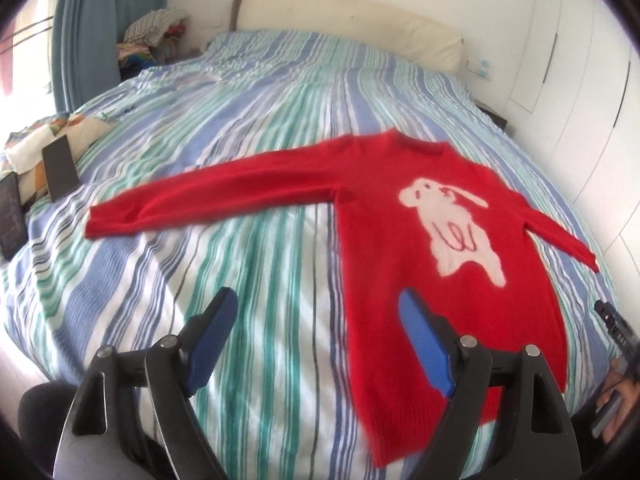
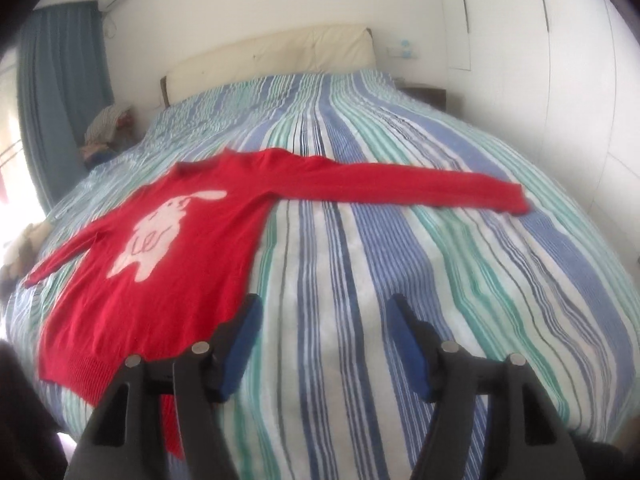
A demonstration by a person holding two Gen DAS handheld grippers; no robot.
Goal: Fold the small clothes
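With both the left claw and right claw open and empty above the flat sweater on the bed, a shallow pinch could drag it crooked.

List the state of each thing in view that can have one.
red sweater: spread flat, front up, both sleeves out, unfolded
left gripper: open, holding nothing
right gripper: open, holding nothing
striped bedspread: laid smooth over the bed
blue curtain: partly drawn

Striped bed open — sweater spread left.
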